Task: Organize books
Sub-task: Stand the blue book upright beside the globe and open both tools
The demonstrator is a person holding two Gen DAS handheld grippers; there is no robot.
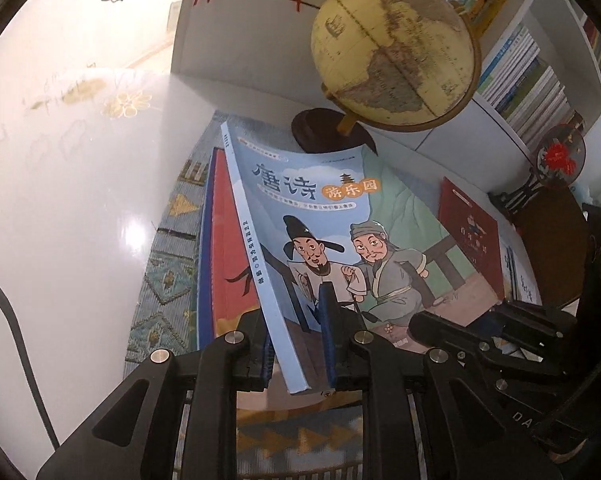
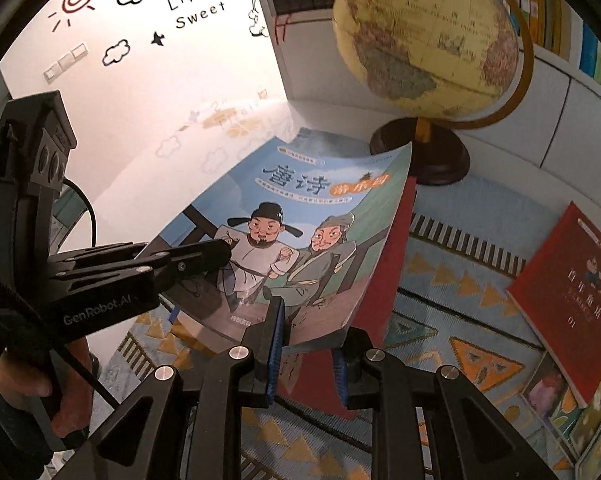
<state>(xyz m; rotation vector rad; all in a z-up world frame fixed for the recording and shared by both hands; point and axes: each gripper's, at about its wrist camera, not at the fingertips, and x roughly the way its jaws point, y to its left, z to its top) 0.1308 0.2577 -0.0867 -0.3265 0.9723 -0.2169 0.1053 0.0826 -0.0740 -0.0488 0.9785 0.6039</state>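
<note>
A blue picture book [image 1: 320, 208] with two cartoon men on its cover is held tilted above the patterned mat [image 1: 168, 272]. My left gripper [image 1: 294, 320] is shut on its near spine corner, and its black finger [image 2: 204, 256] lies on the cover's left side in the right wrist view. My right gripper [image 2: 308, 332] is shut on the near right corner of the same blue book [image 2: 300, 200], and shows at the lower right in the left wrist view as the right gripper [image 1: 452, 326]. Under the blue book lies a red-covered book [image 1: 228, 240], [image 2: 384, 280].
A globe [image 1: 396, 52] on a dark round base stands just behind the book. Another red book [image 2: 572, 292] lies on more books at the right. Shelves of books [image 1: 532, 84] line the back right. A glossy white tabletop [image 1: 80, 200] spreads left. A hand [image 2: 72, 412] holds the left gripper.
</note>
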